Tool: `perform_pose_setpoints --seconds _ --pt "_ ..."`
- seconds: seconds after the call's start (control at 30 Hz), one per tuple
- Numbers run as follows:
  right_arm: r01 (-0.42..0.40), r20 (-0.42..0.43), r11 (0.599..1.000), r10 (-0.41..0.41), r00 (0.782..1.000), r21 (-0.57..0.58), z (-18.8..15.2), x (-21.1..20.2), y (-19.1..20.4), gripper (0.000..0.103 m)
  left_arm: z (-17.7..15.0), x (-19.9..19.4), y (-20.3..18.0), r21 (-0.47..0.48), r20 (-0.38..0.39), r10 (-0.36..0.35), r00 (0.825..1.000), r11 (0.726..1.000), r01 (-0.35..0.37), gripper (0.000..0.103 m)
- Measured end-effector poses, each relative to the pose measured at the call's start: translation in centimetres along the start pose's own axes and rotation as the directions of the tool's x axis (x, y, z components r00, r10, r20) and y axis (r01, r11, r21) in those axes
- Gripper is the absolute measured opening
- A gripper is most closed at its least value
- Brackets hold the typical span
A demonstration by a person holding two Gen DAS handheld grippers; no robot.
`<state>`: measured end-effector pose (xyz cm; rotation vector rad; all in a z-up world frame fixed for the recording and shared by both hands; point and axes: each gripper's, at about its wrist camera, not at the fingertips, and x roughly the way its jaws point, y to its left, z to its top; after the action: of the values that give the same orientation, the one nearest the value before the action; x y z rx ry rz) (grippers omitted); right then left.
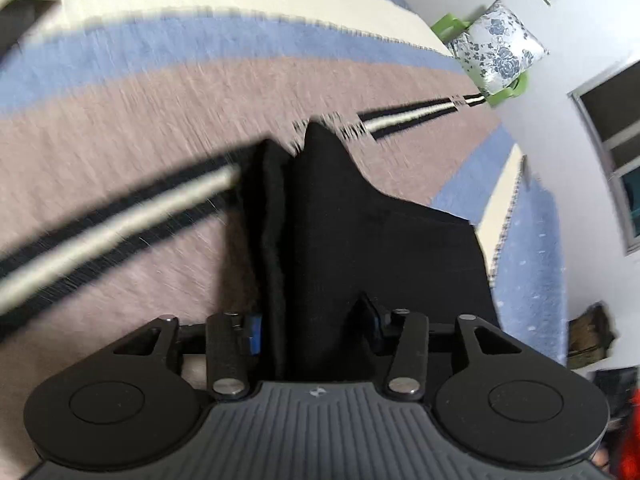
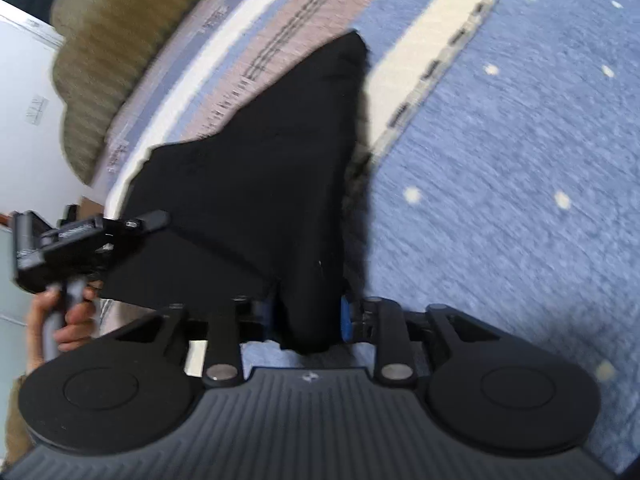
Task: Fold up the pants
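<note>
Striped in blue, cream and dusty pink, a fuzzy blanket (image 1: 160,128) covers the bed and fills most of both views. Black pants (image 1: 360,240) hang above it, stretched between the two tools. The left gripper (image 1: 316,332) has its fingers clamped on a bunched edge of the pants; the right gripper (image 2: 308,320) pinches another bunch at its near end. A floral cushion (image 1: 498,46) sits far right on a green chair (image 1: 514,90).
</note>
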<state>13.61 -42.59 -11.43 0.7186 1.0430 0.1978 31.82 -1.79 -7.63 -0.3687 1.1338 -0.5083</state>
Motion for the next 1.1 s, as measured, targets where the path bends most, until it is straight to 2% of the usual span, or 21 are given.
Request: perform_pose_setpoints --seconds 0.03,0.07,0.13,0.17,0.27,0.33,0.4,0.47,0.53,0.63,0.7,0.77,0.83,0.87,0.9,0.93,1.0,1.03,1.1 --pt "0.012 0.007 1.000 -0.012 1.000 -0.002 0.2 -0.6 0.0 0.035 0.0 -0.8 -0.2 0.034 0.033 0.042 0.999 0.999 -0.043 0.046" --pt "0.059 0.053 0.997 -0.056 0.997 -0.048 0.2 -1.8 0.7 0.043 0.1 -1.9 -0.4 0.068 0.080 0.092 0.993 0.993 -0.097 0.047" --pt "0.179 0.191 0.966 -0.143 0.971 -0.188 0.4 -4.0 2.8 0.044 0.6 -3.4 -0.7 0.083 0.157 0.153 0.976 0.982 -0.168 0.053" --pt "0.222 0.251 0.944 -0.159 0.955 -0.244 0.8 -4.8 3.8 0.044 1.1 -4.0 -0.8 0.074 0.178 0.147 0.973 0.984 -0.162 0.054" --pt "0.210 0.323 0.934 -0.111 0.940 -0.290 3.8 -4.7 5.6 0.044 2.0 -4.2 -2.2 0.089 0.190 -0.010 0.982 0.996 -0.007 0.060" --pt "0.128 0.299 0.958 -0.047 0.953 -0.256 6.3 -2.8 5.8 0.044 2.2 -3.6 -3.6 0.119 0.186 -0.100 0.977 0.990 0.078 0.082" --pt "0.015 0.246 0.984 0.030 0.969 -0.179 8.6 -0.3 5.3 0.043 2.2 -2.3 -4.9 0.160 0.188 -0.141 0.972 0.981 0.111 0.082" --pt "-0.047 0.195 0.994 0.065 0.979 -0.098 10.1 2.3 4.8 0.043 2.5 -0.3 -5.9 0.179 0.174 -0.124 0.977 0.979 0.093 0.082" --pt "-0.010 0.201 0.997 0.025 0.979 -0.075 11.1 4.1 4.3 0.043 2.8 2.4 -5.8 0.151 0.145 -0.107 0.984 0.985 0.085 0.082" --pt "0.059 0.213 0.998 -0.052 0.976 -0.028 12.1 5.9 2.8 0.041 3.5 5.4 -4.6 0.098 0.144 -0.076 0.987 0.993 0.062 0.082" --pt "0.059 0.228 0.998 -0.061 0.972 0.019 12.7 6.5 1.3 0.032 4.2 6.7 -3.3 0.045 0.151 -0.062 0.987 0.997 0.056 0.082" --pt "0.012 0.242 0.997 -0.032 0.970 0.082 13.2 6.4 0.0 0.031 4.5 6.3 -2.7 0.000 0.175 -0.083 0.981 0.996 0.084 0.082" --pt "-0.005 0.259 0.997 -0.014 0.966 0.074 12.8 5.6 0.4 0.038 4.1 5.4 -3.5 0.047 0.198 -0.051 0.979 0.998 0.042 0.082" --pt "0.009 0.270 1.000 -0.017 0.963 0.028 12.4 5.0 1.2 0.045 3.6 4.7 -4.1 0.096 0.218 -0.016 0.976 0.995 -0.005 0.082" --pt "0.032 0.276 0.999 -0.027 0.961 -0.014 11.9 4.5 1.9 0.048 3.0 4.0 -4.9 0.153 0.244 0.020 0.970 0.986 -0.059 0.082" --pt "0.072 0.280 0.996 -0.053 0.958 -0.057 11.2 3.9 2.6 0.049 2.2 3.3 -5.7 0.203 0.272 0.063 0.960 0.972 -0.121 0.082" --pt "0.136 0.293 0.980 -0.088 0.952 -0.148 9.9 3.1 3.8 0.049 0.8 1.9 -6.4 0.242 0.325 0.132 0.936 0.946 -0.218 0.083" --pt "0.167 0.297 0.966 -0.103 0.949 -0.200 8.9 2.6 4.5 0.049 -0.1 1.1 -6.7 0.263 0.346 0.127 0.930 0.938 -0.226 0.083" --pt "0.210 0.305 0.929 -0.113 0.946 -0.305 6.4 1.8 6.0 0.054 -1.6 -0.1 -6.9 0.283 0.351 0.086 0.932 0.939 -0.193 0.083"
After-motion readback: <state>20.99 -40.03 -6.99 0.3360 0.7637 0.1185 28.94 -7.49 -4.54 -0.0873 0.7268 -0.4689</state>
